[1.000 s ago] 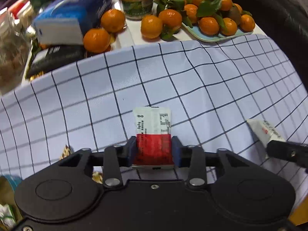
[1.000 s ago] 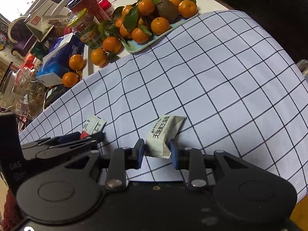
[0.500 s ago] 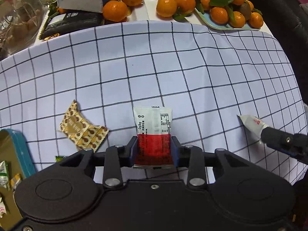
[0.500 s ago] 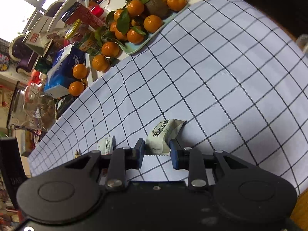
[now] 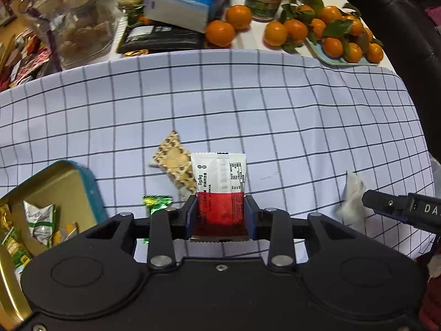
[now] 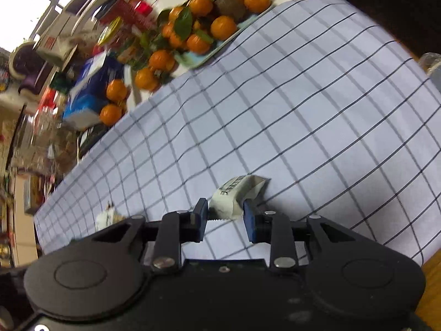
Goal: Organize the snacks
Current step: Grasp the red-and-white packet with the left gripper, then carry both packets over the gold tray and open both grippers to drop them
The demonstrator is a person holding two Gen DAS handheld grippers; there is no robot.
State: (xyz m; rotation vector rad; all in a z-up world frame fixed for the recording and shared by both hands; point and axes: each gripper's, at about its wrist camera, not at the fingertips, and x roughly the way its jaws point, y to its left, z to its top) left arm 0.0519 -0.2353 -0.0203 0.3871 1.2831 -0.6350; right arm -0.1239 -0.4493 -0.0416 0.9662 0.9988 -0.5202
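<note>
Left gripper [image 5: 220, 215] pinching a red-and-white snack packet [image 5: 219, 184] between both fingers, gold patterned wrapper [image 5: 173, 162] just beyond the left fingertip. Right gripper [image 6: 223, 215] clamping a cream snack packet [image 6: 234, 195], sticking out past the fingertips over checked tablecloth [image 6: 303, 115].

The lower end of the red-and-white foil snack packet [image 5: 220, 190] is hidden between the dark pads of the left gripper [image 5: 220, 218], and the gold-lined, teal-walled open tin [image 5: 82, 176] is cut off by the frame edge at eight o'clock. In the right wrist view, the cluttered boxes and jars [image 6: 82, 55] at ten o'clock are smeared by motion blur, and the print on the pale cream snack wrapper [image 6: 234, 193] cannot be read. The small crumpled white item [image 6: 106, 218] at nine o'clock of the right gripper [image 6: 224, 218] is too blurred to be identified.
</note>
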